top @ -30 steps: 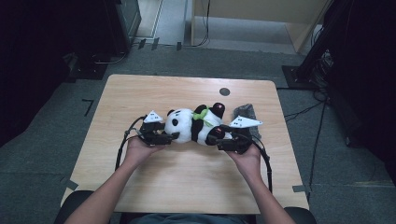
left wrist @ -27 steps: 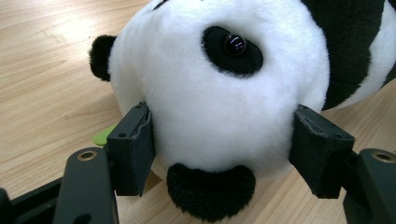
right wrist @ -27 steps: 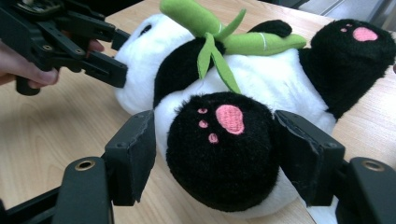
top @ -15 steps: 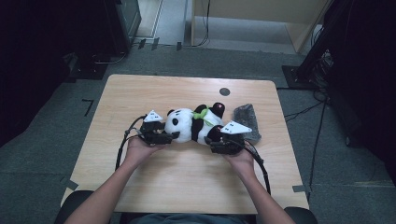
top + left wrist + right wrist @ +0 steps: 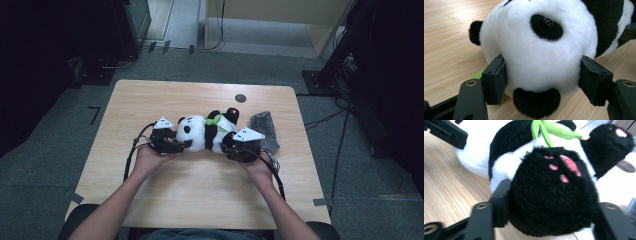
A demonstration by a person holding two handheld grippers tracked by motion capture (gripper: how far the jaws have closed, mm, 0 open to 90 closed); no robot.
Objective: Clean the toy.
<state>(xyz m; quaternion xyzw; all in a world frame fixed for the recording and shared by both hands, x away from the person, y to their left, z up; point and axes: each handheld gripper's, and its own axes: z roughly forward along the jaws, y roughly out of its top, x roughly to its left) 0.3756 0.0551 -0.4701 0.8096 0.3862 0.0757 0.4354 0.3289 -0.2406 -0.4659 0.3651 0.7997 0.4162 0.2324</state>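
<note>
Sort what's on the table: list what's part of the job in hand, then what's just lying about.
In the job:
- plush panda, lying on its side
- left gripper, jaws closed on the panda's head
- right gripper, jaws closed on a black foot with pink pads

Lying about:
- grey cloth, beside the panda's feet
- dark round spot on the table, untouched

Light wooden rectangular table (image 5: pixel 150 100) sits on grey carpet floor (image 5: pixel 350 165), dark black equipment racks (image 5: pixel 60 45) on both sides, pretty dim room.
</note>
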